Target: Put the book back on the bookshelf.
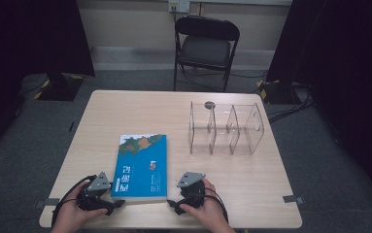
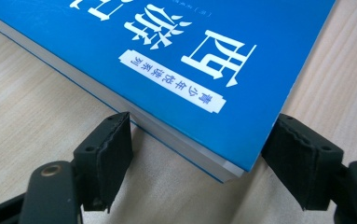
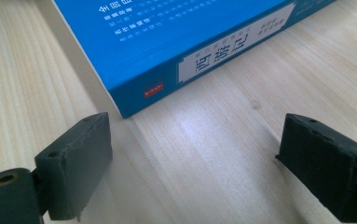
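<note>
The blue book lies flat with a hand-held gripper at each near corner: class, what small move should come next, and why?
Probably close the left hand-held gripper on the blue book. Its corner already sits between the jaws, one pad near the page edge, the other beside the cover's edge, and neither clearly presses. The right hand-held gripper stands open over bare table, short of the spine corner.

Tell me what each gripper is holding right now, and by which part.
The left gripper straddles the near corner of the blue book, jaws at its edges; a firm clamp cannot be told. The right gripper holds nothing, its jaws open.
</note>
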The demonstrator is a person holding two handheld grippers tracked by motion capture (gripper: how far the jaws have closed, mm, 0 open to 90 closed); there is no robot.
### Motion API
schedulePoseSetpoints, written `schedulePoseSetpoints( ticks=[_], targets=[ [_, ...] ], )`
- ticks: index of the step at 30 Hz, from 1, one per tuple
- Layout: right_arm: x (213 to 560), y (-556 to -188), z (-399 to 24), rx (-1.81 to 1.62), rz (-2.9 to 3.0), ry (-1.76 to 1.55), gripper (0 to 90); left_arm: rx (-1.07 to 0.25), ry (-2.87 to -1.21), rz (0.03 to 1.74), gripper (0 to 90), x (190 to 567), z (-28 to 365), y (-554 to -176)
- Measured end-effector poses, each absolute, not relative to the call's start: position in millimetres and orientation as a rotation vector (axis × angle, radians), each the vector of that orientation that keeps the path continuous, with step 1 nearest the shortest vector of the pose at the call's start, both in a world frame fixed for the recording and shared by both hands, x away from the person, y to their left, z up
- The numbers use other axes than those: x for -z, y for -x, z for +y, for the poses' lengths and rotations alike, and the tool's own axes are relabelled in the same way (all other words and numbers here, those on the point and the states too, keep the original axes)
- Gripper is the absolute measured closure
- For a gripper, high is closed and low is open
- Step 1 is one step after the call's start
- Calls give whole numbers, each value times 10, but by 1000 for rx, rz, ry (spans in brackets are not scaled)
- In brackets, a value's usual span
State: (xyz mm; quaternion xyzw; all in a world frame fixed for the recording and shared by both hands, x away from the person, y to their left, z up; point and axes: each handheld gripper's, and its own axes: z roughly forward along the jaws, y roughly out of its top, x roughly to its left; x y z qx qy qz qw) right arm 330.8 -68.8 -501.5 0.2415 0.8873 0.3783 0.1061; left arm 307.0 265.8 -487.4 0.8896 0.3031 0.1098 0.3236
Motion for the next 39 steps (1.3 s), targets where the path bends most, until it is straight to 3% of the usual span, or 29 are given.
schedulePoseSetpoints(
  ticks=[13,39],
  targets=[
    [5015,-3308,-688,-1115,2614,-711,88,-292,-2375,824,265,4804,2618,-3075],
    [5014,-3307,-686,-1114,2613,-712,87,-284,-2306,838,281,4611,2635,-3082]
  ],
)
